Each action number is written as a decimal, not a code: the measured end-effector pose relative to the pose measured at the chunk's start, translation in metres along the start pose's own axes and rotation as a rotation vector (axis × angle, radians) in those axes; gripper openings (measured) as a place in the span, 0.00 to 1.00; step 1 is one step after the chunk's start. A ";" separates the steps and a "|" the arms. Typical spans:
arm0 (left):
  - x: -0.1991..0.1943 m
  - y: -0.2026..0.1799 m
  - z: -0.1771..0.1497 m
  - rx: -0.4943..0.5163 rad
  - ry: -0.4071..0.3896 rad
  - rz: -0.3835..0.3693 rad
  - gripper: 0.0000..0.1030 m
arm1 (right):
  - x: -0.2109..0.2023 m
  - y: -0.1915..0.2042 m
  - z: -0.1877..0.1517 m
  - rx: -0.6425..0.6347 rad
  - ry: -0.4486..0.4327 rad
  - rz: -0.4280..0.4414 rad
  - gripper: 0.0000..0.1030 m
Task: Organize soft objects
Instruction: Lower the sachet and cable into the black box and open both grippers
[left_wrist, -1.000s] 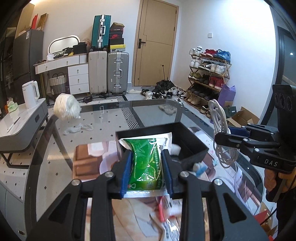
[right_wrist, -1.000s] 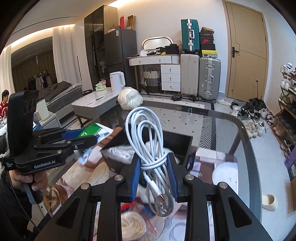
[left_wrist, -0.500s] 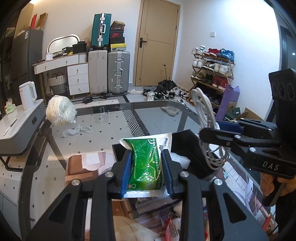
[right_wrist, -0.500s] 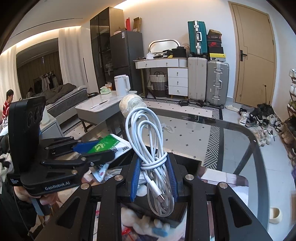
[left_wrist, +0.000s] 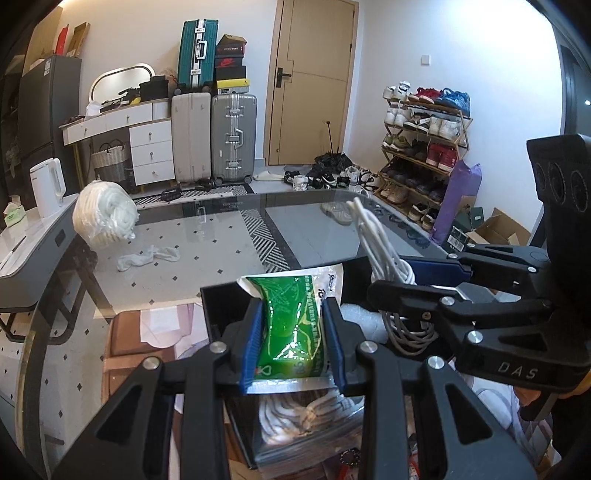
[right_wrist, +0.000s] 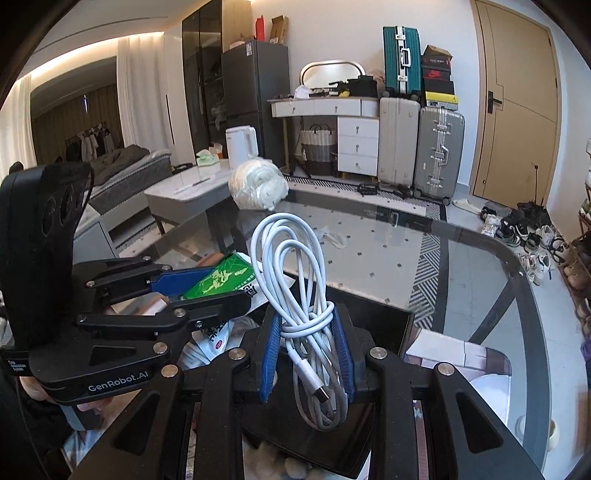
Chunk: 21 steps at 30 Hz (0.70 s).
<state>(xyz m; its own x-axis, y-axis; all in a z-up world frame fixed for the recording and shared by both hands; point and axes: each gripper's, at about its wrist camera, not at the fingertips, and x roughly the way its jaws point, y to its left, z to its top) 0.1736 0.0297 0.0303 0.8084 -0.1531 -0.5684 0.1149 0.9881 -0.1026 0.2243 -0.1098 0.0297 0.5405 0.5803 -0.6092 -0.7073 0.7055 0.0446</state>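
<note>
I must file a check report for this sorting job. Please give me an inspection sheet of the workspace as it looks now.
Surface: glass table, see-through, floor tiles visible beneath.
Job's things: green packet and white cable bundle, both held above the black box.
Clutter: bagged white roll and a white sock lying on the glass.
Grippers: left gripper jaws shut on the packet; right gripper jaws shut on the bundle.
Cables: only the held bundle.
Surroundings: suitcases, shoe rack, closed door.
</note>
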 end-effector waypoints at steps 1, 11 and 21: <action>0.001 0.000 0.000 -0.002 -0.001 -0.001 0.30 | 0.002 -0.001 -0.003 0.003 0.006 -0.001 0.27; 0.010 -0.011 -0.009 0.070 0.028 0.020 0.30 | 0.019 0.004 -0.020 -0.041 0.092 -0.057 0.27; 0.004 -0.012 -0.013 0.094 0.031 0.009 0.31 | 0.020 0.009 -0.019 -0.022 0.159 -0.086 0.27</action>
<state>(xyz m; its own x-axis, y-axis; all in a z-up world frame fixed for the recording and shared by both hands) 0.1680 0.0174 0.0189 0.7916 -0.1432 -0.5940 0.1627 0.9865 -0.0210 0.2198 -0.0999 0.0026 0.5220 0.4456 -0.7273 -0.6723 0.7397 -0.0294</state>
